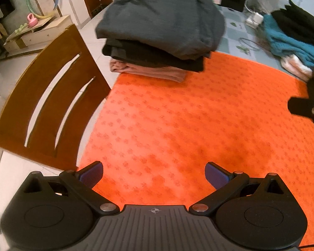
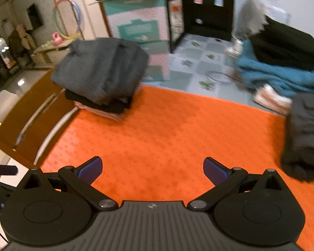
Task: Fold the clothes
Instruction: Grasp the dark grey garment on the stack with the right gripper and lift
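My left gripper (image 1: pixel 153 173) and right gripper (image 2: pixel 152 170) both hover spread and empty over the bare orange mat (image 1: pixel 178 115), cleared for folding. The folded stack (image 1: pixel 159 39) sits at its far-left corner; unfolded garments (image 2: pixel 305 138) wait right (carton print too blurred to read).

Three folded garments sit stacked far left: one dark grey (image 1: pixel 161 21), one black (image 1: pixel 157 59), one pinkish-brown (image 1: pixel 148 72). One orange mat (image 1: pixel 188 121), one wooden chair (image 1: pixel 48 102), two cardboard boxes.
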Tool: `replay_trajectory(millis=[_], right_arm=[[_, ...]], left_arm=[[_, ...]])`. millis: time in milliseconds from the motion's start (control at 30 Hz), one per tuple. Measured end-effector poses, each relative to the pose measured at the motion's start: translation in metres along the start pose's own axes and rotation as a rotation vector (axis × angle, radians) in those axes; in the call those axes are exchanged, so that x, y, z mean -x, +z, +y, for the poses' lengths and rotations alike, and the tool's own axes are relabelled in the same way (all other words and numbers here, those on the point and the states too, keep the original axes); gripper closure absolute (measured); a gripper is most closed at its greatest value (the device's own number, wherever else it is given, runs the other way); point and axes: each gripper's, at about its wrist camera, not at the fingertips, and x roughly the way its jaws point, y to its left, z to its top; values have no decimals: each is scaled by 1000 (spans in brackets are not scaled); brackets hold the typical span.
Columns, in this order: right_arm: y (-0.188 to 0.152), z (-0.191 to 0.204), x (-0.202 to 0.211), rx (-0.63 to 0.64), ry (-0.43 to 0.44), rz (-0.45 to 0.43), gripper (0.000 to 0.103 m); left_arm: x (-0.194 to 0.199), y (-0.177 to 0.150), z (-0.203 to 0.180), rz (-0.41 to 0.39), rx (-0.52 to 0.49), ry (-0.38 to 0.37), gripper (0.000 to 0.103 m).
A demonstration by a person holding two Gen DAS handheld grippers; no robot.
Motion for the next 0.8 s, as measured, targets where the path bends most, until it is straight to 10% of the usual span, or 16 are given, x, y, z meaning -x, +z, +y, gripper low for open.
replay_trajectory(millis=[800], right_arm=[[150, 72, -171, 111, 119, -20, 24]], left_arm=[[-89, 63, 72, 71, 99, 10, 0]])
